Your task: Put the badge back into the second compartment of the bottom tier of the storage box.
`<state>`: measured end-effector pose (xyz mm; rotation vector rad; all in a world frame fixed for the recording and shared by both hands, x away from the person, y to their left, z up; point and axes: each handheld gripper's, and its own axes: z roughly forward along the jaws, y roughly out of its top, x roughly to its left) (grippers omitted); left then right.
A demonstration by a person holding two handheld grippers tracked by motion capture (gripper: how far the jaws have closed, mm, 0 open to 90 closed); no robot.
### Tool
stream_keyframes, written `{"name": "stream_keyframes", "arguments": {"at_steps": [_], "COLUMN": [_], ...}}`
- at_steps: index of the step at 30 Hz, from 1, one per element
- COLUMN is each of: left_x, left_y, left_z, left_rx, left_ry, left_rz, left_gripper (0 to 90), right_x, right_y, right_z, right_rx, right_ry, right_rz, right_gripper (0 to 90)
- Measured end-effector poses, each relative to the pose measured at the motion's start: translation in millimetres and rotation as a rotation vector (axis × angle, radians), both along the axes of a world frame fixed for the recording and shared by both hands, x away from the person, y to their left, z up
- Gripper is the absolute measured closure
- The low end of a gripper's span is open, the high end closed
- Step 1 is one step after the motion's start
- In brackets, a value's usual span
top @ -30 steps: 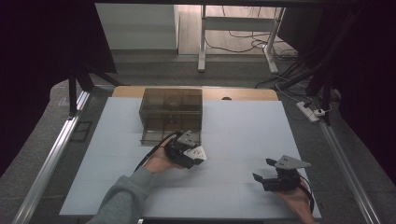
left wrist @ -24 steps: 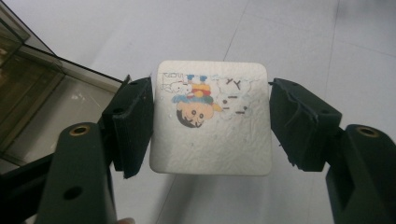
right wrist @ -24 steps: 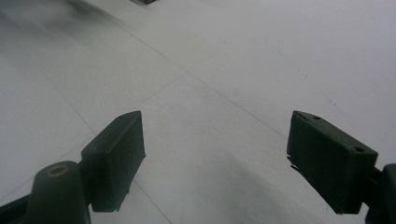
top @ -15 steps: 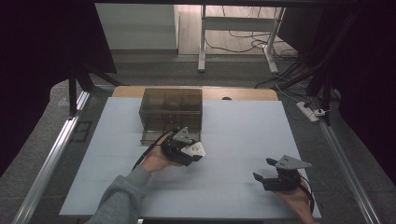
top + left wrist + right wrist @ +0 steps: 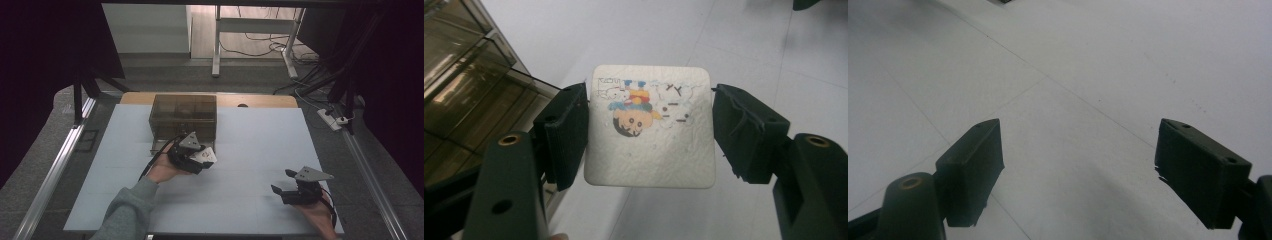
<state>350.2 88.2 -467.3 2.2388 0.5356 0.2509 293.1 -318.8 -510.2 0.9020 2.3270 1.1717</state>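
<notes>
Pale surface carries our brown box; our left gripper clamps a white tile beside it, our right gripper gapes, holding nothing.

The surface is open across its right half and along the near edge; passage there is unobstructed. The one standing obstacle is the brown drawer box at the far left-centre. The left gripper sits just in front of it, its fingers clamped on a white card, leaving little room between gripper and box. The right gripper, fingers spread, occupies the near right corner, well apart from both. Bare surface lies between the grippers.
</notes>
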Motion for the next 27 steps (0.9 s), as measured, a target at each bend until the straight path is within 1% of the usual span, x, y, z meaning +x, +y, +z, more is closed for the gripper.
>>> {"name": "stream_keyframes", "arguments": {"at_steps": [5,11,27], "left_x": [1.0,2.4,5.7], "left_y": [6.2,13.0,26.2], "left_z": [3.2,5.3,7.4], "left_rx": [-0.016,-0.032,-0.044], "left_ry": [-0.009,-0.009,-0.008], "left_rz": [0.026,0.051,0.086], "left_gripper": [32.7,32.7,32.7], "right_x": [0.1,0.1,0.1], "right_y": [0.3,0.0,-0.2], "right_z": [-0.3,-0.3,-0.5], "right_rx": [-0.002,-0.003,-0.006], "right_ry": [0.001,0.000,-0.001], "right_rz": [0.001,0.000,-0.002], "right_gripper": [19.5,19.5,19.6]}}
